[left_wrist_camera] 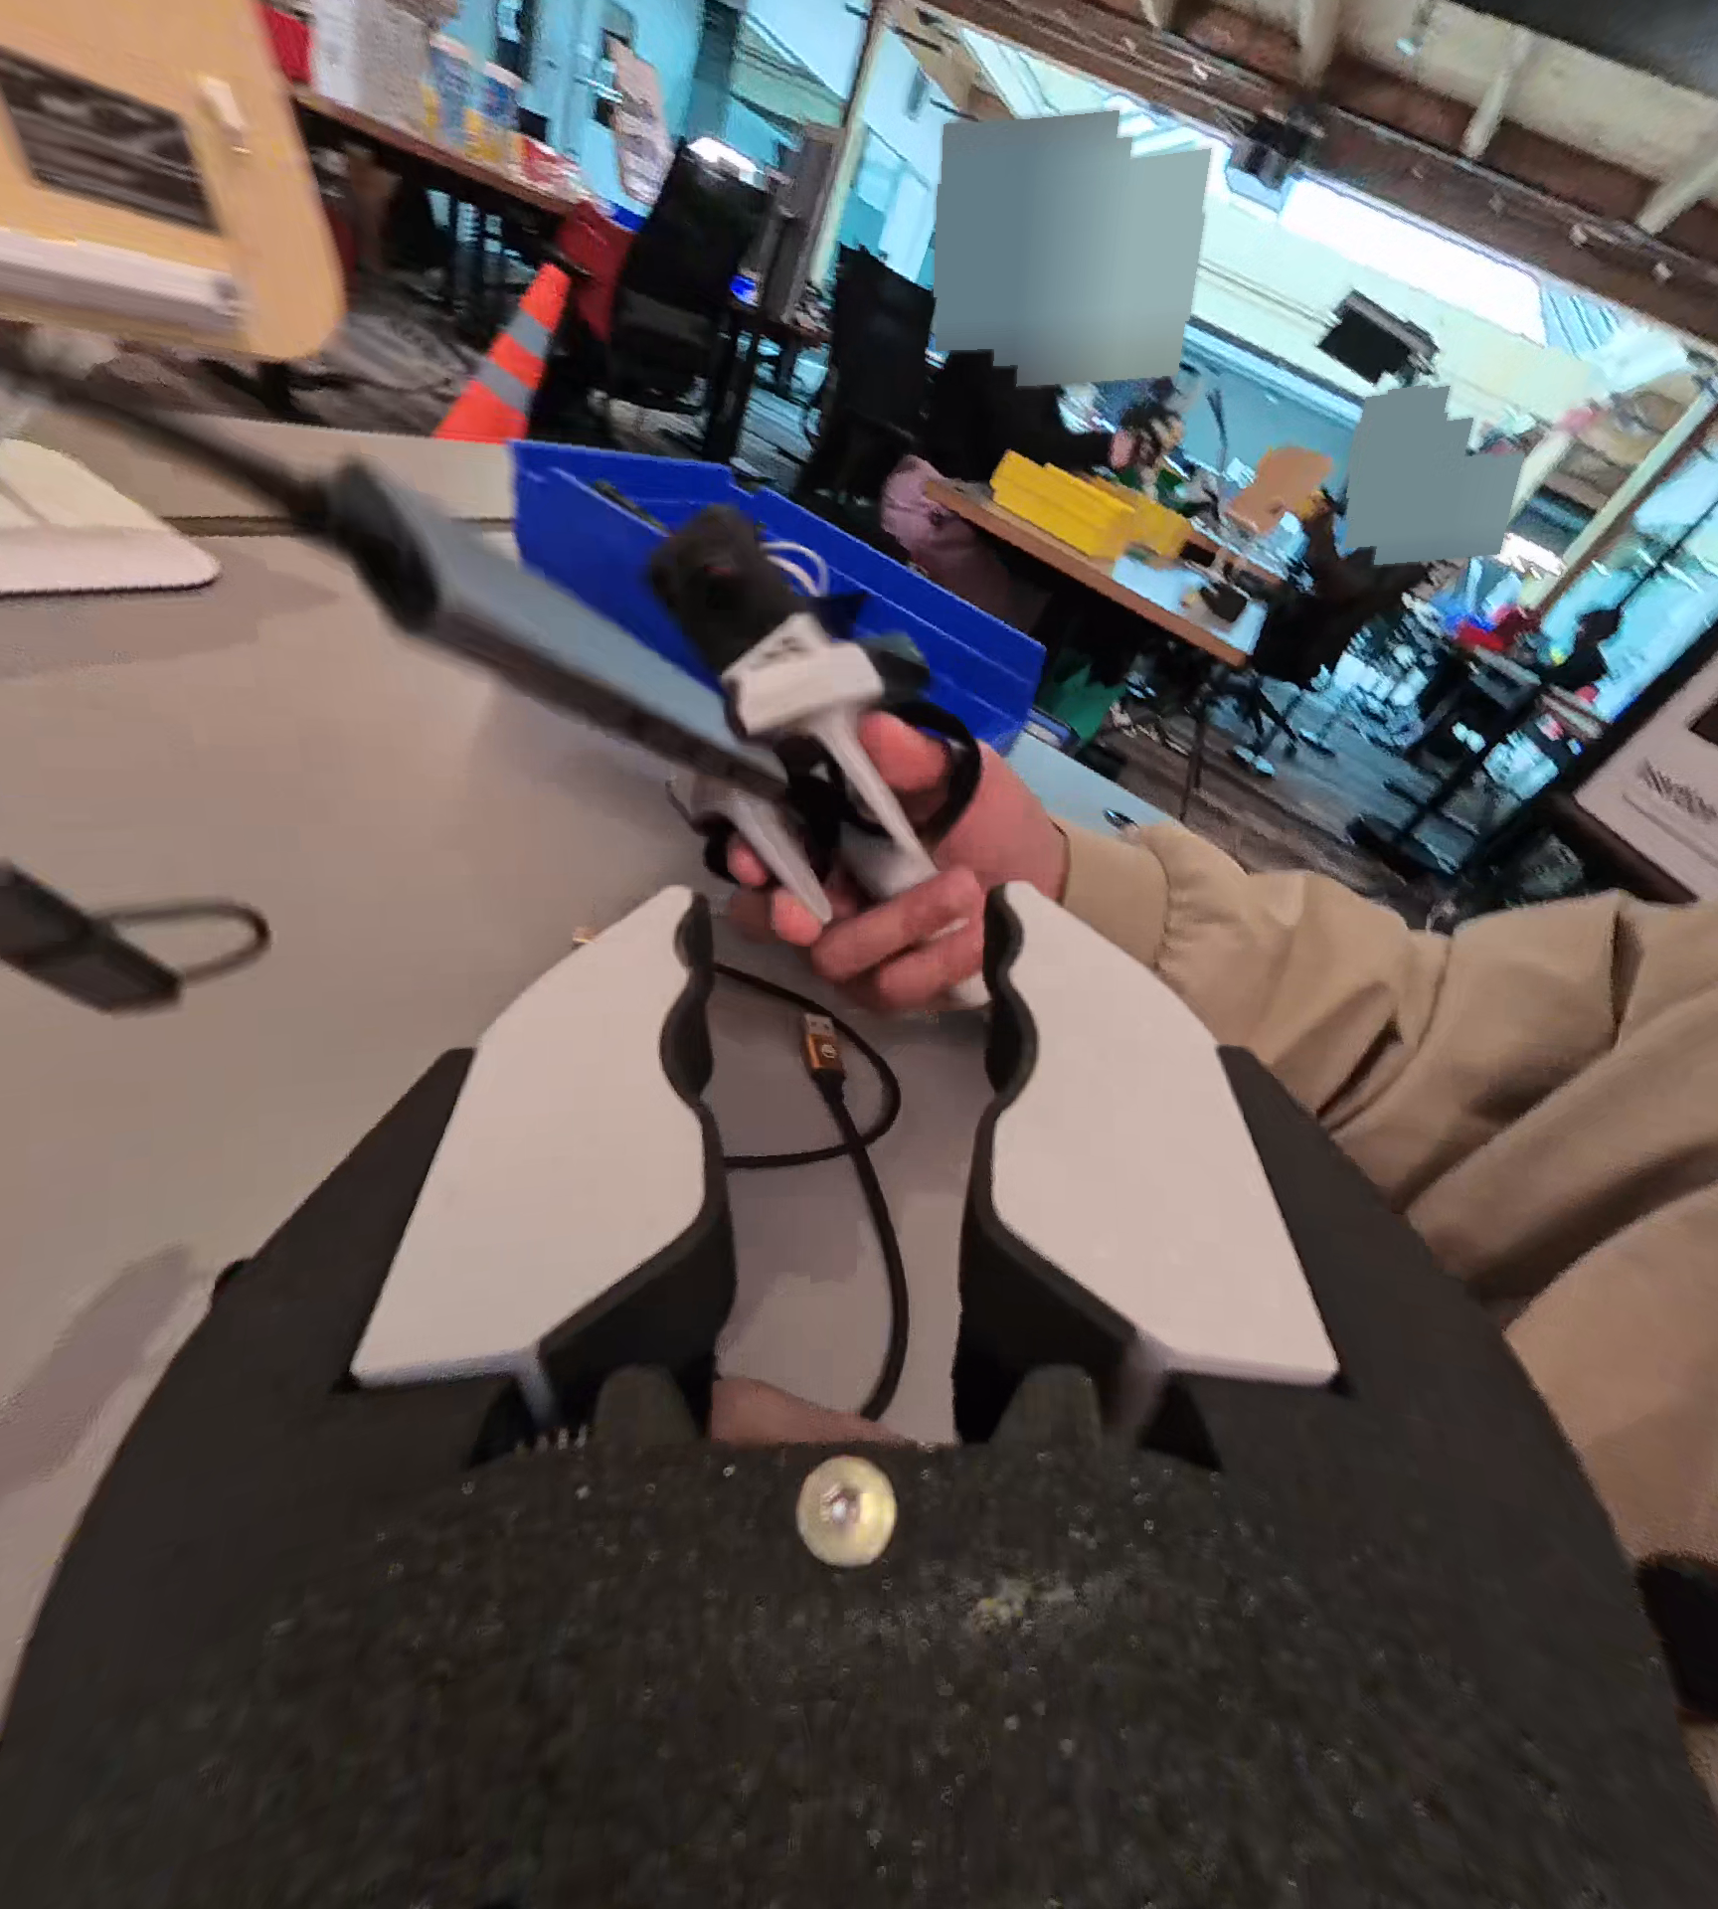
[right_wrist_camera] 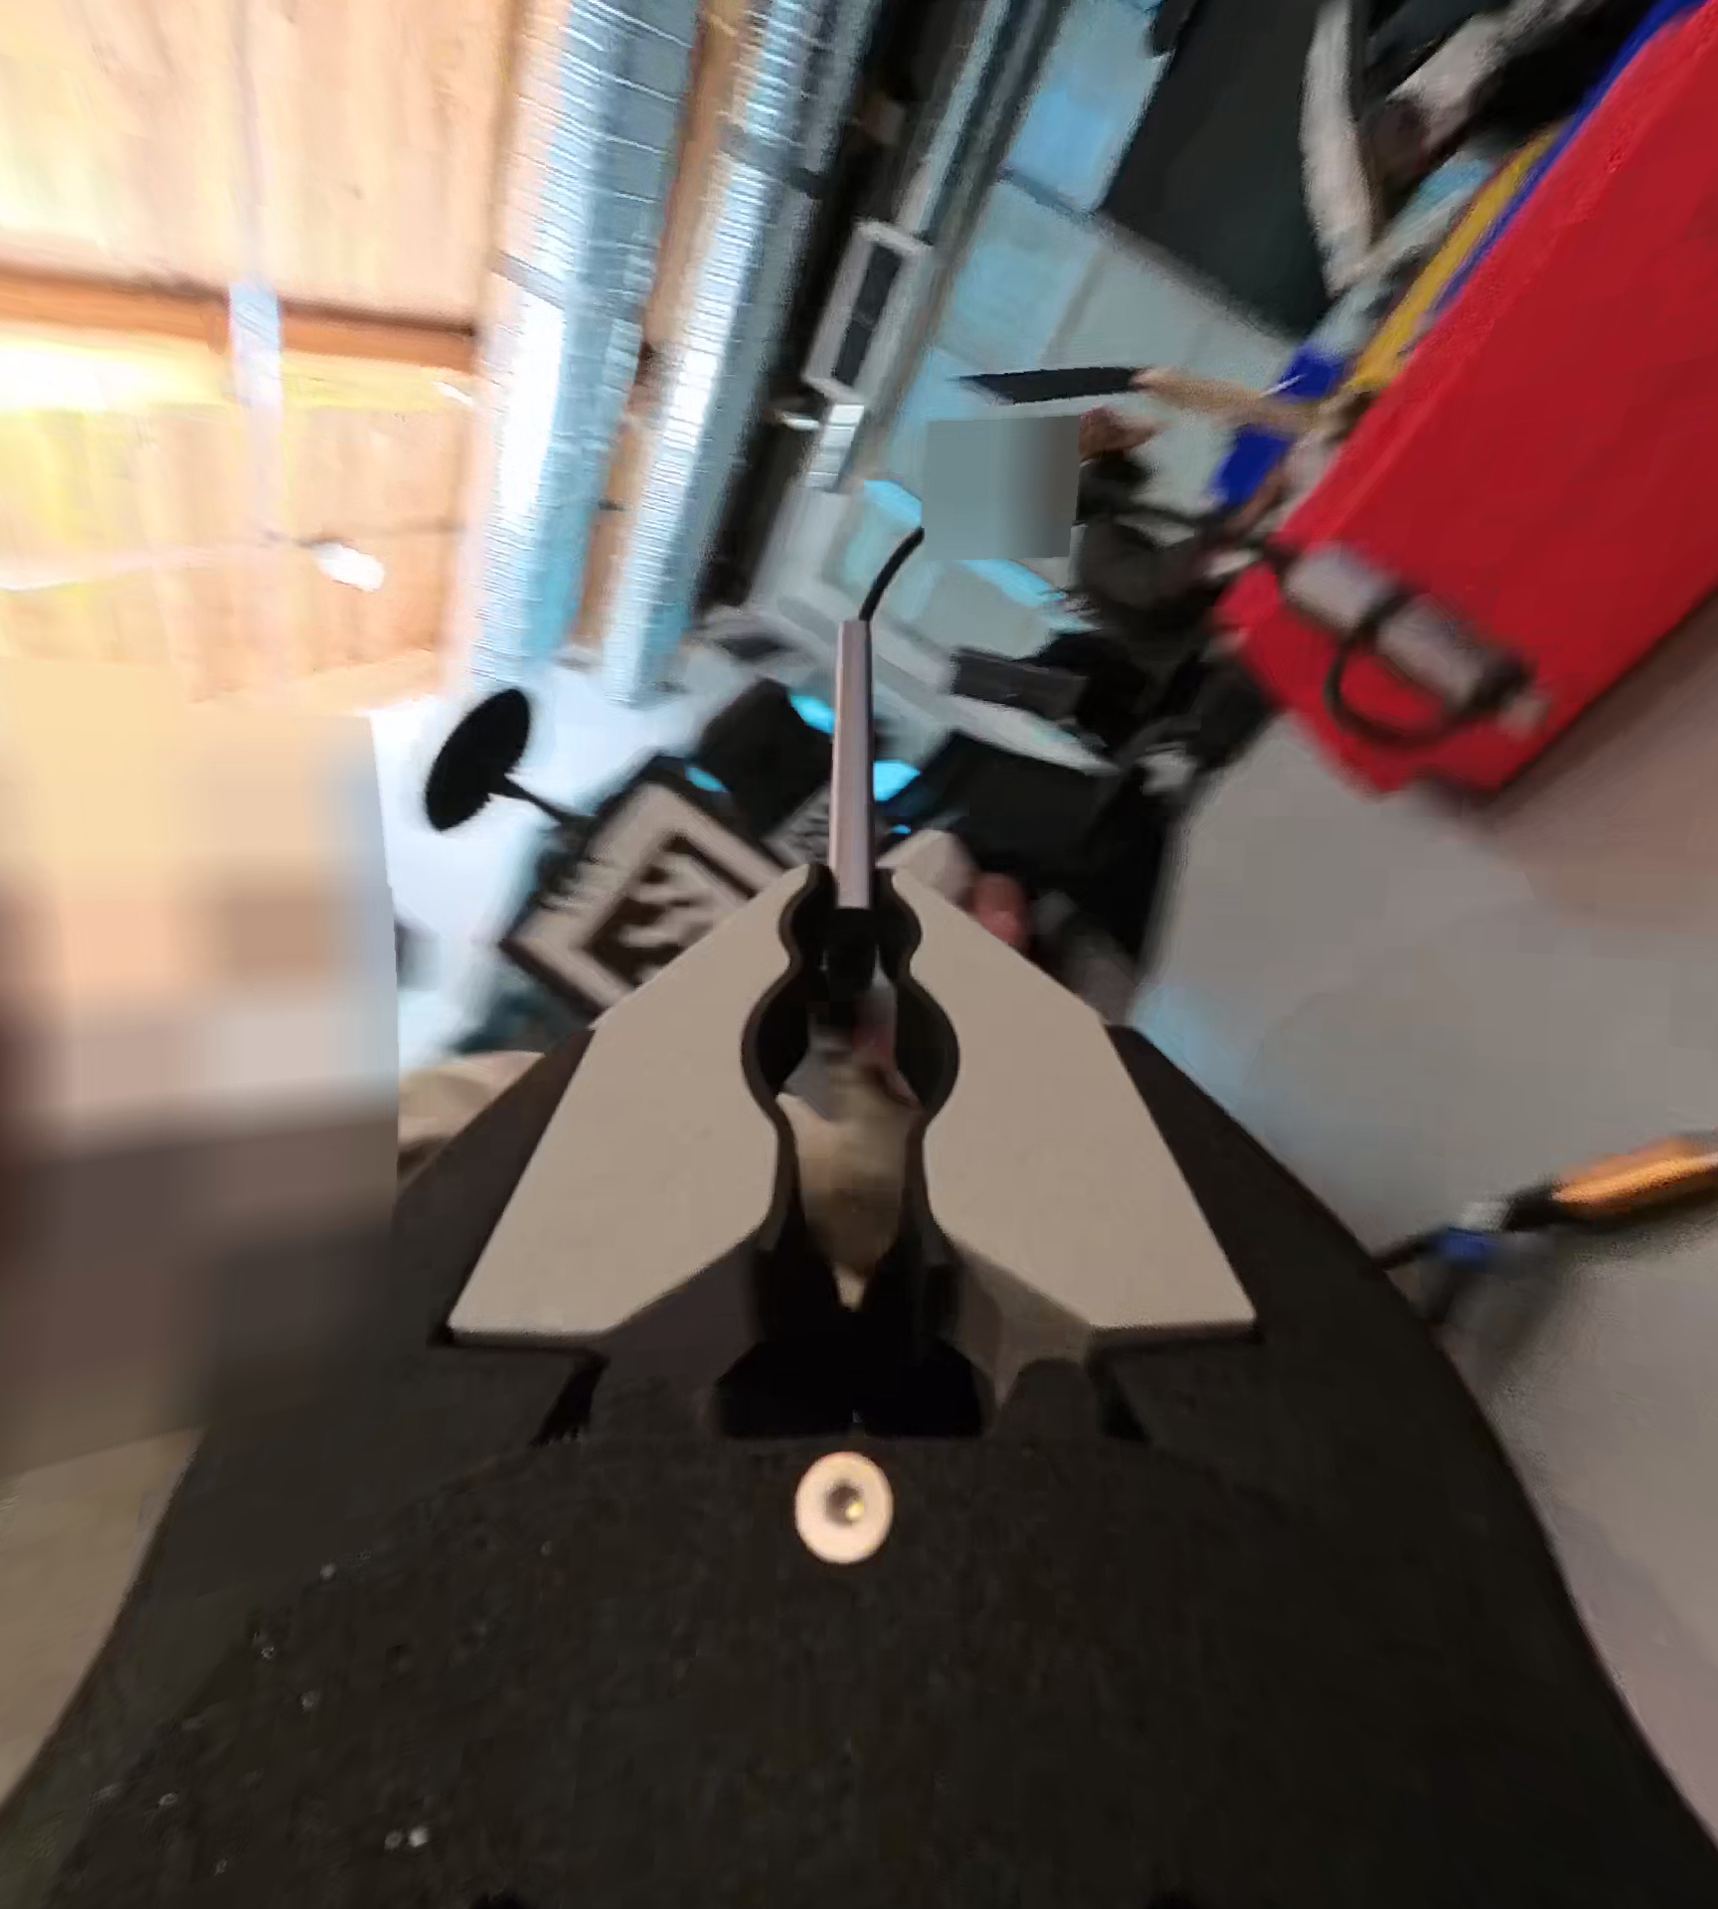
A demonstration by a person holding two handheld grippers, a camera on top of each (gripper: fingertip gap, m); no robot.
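My left gripper [left_wrist_camera: 845,930] is open and empty, low over the grey table [left_wrist_camera: 318,1085]. A black cable with an orange plug [left_wrist_camera: 822,1056] lies on the table between its fingers. Just beyond, a hand [left_wrist_camera: 896,930] in a beige sleeve holds my right gripper [left_wrist_camera: 757,785]. The right gripper [right_wrist_camera: 853,901] is shut on the end of a flat grey hub [left_wrist_camera: 545,646] with a black cable, held above the table. In the right wrist view the hub [right_wrist_camera: 853,764] shows edge-on, sticking out from the fingertips. That view is motion-blurred.
A second dark hub with a looped cable [left_wrist_camera: 49,945] lies at the left, also seen against a red bin [right_wrist_camera: 1557,413]. A blue bin [left_wrist_camera: 834,620] stands behind the hand. A white pad [left_wrist_camera: 60,537] is far left. Desks, chairs and an orange cone [left_wrist_camera: 514,362] are beyond.
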